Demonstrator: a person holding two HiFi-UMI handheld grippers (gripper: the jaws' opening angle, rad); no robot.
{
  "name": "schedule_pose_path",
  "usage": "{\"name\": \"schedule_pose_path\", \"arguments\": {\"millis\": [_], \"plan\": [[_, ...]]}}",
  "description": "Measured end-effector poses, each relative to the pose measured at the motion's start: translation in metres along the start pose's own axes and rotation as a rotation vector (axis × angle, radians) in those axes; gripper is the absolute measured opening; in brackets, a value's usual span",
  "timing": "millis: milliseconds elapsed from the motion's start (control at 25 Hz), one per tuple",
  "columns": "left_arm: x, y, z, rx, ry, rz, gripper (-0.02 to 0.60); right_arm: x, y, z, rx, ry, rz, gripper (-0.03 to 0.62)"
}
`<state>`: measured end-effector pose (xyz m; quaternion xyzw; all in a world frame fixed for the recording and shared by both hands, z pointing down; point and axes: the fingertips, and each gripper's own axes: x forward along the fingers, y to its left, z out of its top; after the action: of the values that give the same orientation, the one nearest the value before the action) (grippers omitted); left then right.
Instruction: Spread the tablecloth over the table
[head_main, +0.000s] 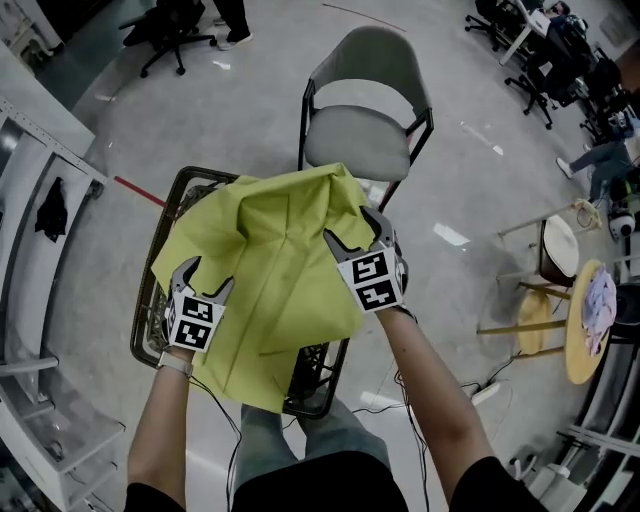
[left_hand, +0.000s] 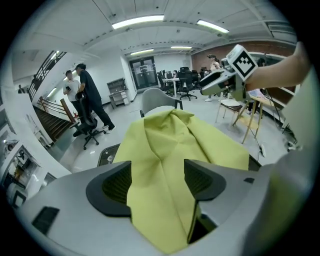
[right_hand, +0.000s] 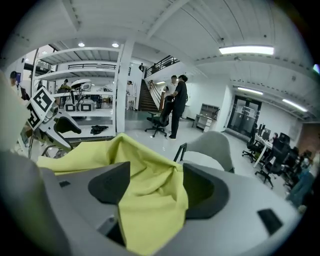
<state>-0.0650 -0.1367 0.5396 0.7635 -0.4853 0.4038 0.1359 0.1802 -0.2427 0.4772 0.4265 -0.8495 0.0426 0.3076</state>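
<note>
Fingers (left_hand: 115, 185) of left gripper (head_main: 207, 277), right gripper (head_main: 355, 232) wide apart, tablecloth (head_main: 280, 270) loose between; chair (head_main: 357, 140) beyond table (head_main: 200, 172) edge.

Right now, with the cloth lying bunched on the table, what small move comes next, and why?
Probably close both tongs on the tablecloth and draw them apart. The left tongs and right tongs stand open with folds between them, unpressed, and the cloth lies creased, the table bare at its far-left corner.
</note>
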Motion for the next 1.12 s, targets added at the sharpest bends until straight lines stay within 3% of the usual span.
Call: {"name": "schedule_pose_path", "arguments": {"millis": [200, 520, 680, 1120], "plan": [[-0.012, -0.018, -0.044, -0.014, 0.041, -0.042, 0.328, -0.018, 0.045, -0.029, 0.032, 0.052, 0.020, 0.318], [-0.016, -0.035, -0.148, 0.012, 0.173, -0.143, 0.328, -0.033, 0.151, -0.094, 0.107, 0.180, 0.098, 0.318], [-0.016, -0.043, -0.189, 0.023, 0.214, -0.192, 0.334, -0.040, 0.207, -0.128, 0.132, 0.264, 0.171, 0.376], [-0.013, -0.043, -0.226, 0.000, 0.210, -0.254, 0.334, -0.041, 0.286, -0.171, 0.166, 0.400, 0.186, 0.394]]}}
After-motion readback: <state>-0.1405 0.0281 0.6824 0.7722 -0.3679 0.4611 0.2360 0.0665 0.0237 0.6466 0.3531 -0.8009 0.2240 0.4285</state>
